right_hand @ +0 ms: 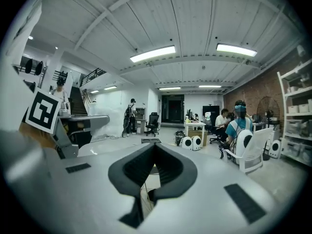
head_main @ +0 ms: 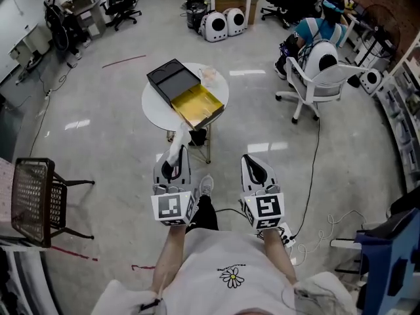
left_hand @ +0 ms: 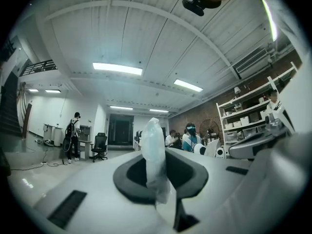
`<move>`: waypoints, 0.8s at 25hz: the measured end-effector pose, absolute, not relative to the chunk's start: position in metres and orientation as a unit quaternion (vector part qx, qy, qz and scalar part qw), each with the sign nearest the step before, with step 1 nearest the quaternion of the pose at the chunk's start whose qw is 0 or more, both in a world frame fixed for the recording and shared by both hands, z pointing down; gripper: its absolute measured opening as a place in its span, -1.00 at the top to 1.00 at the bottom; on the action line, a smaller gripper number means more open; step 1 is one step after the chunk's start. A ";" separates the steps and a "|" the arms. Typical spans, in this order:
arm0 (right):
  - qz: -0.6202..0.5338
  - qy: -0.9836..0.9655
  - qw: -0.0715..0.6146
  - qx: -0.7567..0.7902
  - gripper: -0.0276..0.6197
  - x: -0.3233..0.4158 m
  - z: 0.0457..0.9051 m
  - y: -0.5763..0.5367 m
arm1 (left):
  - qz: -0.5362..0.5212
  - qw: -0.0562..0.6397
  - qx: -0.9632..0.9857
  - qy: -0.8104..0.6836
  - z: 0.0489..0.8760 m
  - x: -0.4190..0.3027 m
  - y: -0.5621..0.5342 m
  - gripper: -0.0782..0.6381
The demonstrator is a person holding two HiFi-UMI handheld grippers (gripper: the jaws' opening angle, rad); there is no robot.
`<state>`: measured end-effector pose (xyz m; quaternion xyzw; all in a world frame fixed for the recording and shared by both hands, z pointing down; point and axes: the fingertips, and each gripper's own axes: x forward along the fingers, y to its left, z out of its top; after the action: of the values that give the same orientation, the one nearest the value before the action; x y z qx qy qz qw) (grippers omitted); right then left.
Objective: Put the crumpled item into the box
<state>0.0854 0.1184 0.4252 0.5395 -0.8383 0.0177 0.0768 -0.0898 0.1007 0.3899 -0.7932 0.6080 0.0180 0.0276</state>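
the crumpled item (left_hand: 154, 152), clamped by one end in the left gripper (head_main: 174, 160), could be dropped short of the far box (head_main: 211, 117); the right gripper (head_main: 255, 166) is held closed, empty.

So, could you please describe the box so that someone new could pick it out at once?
Find the round white table in the middle of the grey floor. The box lies open on top of it, a black half beside a tray half. Its shiny gold lining sets it apart: nothing else in view is gold.
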 end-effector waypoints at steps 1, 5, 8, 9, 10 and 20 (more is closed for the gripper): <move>0.021 -0.837 0.075 0.542 0.91 0.082 0.425 0.102 | 0.017 0.028 -0.793 0.608 0.390 -0.094 0.085 0.67; 0.030 -0.834 0.076 0.546 0.91 0.062 0.424 0.029 | 0.017 0.032 -0.789 0.614 0.393 -0.120 0.018 0.67; 0.031 -0.832 0.078 0.549 0.91 0.044 0.418 -0.028 | 0.021 0.039 -0.795 0.605 0.390 -0.135 -0.037 0.67; 0.031 -0.831 0.077 0.550 0.91 0.039 0.415 -0.047 | 0.022 0.040 -0.797 0.602 0.389 -0.139 -0.054 0.67; 0.030 -0.831 0.077 0.550 0.91 0.033 0.412 -0.063 | 0.025 0.040 -0.799 0.599 0.388 -0.143 -0.071 0.67; 0.026 -0.819 0.080 0.567 0.91 0.010 0.409 -0.158 | 0.033 0.014 -0.798 0.602 0.397 -0.172 -0.158 0.67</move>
<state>0.0105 -0.1580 0.4089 0.5669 -0.8195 0.0264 0.0802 -0.1718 -0.1584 0.3973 -0.7976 0.6022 0.0328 0.0140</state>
